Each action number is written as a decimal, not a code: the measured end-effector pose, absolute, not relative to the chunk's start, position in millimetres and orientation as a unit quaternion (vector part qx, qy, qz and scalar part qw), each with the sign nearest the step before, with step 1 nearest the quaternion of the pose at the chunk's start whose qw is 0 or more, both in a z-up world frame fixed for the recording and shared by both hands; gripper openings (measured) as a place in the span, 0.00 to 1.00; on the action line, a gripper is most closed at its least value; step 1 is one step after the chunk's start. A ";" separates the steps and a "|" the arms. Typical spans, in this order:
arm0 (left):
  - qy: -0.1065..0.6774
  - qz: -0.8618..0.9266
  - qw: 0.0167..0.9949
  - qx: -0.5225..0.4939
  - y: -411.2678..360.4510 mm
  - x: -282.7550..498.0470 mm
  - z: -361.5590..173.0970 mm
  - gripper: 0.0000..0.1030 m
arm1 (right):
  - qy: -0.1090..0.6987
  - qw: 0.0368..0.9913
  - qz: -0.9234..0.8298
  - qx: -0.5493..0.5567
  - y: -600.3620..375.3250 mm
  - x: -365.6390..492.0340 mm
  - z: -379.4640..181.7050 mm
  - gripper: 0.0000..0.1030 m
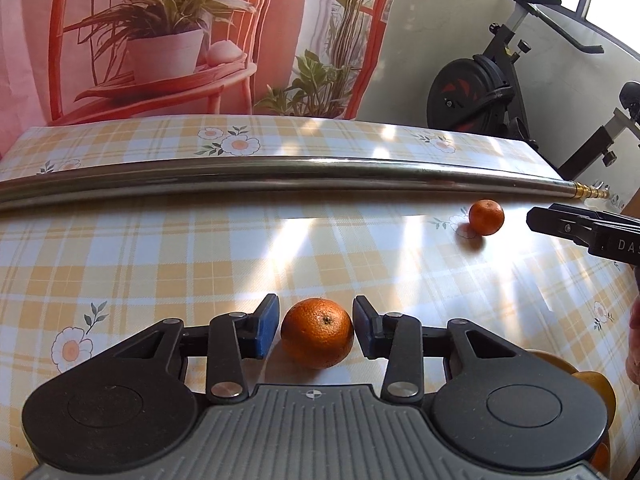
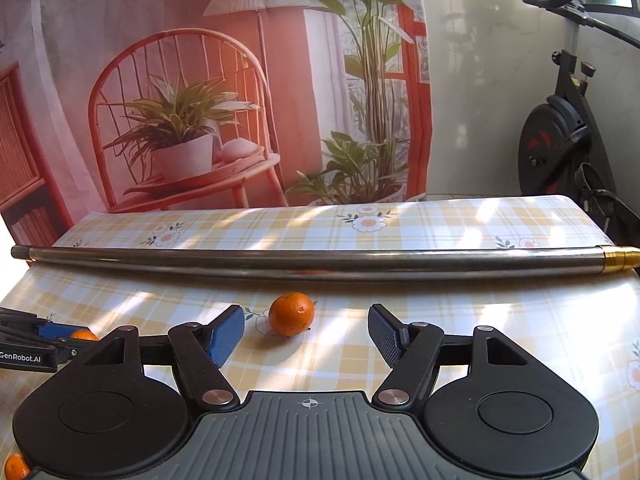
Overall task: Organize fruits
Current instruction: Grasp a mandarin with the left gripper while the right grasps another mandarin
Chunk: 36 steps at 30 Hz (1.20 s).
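Observation:
In the left wrist view an orange [image 1: 317, 333] sits on the checked tablecloth between the blue pads of my left gripper [image 1: 316, 326]. The right pad touches it; a thin gap shows at the left pad. A smaller orange [image 1: 486, 217] lies far right, just left of my right gripper's finger [image 1: 568, 226]. In the right wrist view my right gripper [image 2: 307, 334] is open and empty. The small orange [image 2: 291, 314] lies just beyond its fingertips, left of centre. The left gripper [image 2: 36, 346] shows at the left edge with its orange [image 2: 83, 335] peeking out.
A long metal rod [image 1: 280, 174] with a brass tip lies across the table [image 1: 160, 248] beyond the oranges; it also shows in the right wrist view [image 2: 320, 266]. More oranges [image 1: 596, 388] sit at the lower right, and one [image 2: 15, 467] at the lower left. An exercise bike [image 2: 560, 152] stands right.

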State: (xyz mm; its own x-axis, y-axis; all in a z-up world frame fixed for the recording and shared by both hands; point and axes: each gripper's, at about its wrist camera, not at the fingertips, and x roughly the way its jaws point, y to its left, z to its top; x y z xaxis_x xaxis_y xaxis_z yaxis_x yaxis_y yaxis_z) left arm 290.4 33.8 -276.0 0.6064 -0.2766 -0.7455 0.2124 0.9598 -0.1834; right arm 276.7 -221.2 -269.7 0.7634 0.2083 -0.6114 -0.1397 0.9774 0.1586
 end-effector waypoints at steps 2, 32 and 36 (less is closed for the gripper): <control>0.421 -0.141 0.896 -0.034 32.5 289.7 -275.5 0.37 | 0.332 0.937 0.095 0.048 -219.4 280.6 -272.3 0.61; 0.371 -0.149 0.915 -0.062 34.0 225.8 -225.1 0.37 | 0.370 0.922 0.107 0.037 -195.2 307.5 -291.7 0.29; 0.366 -0.155 0.916 -0.062 32.5 213.7 -216.0 0.37 | 0.357 0.925 0.114 0.057 -199.8 285.9 -275.7 0.29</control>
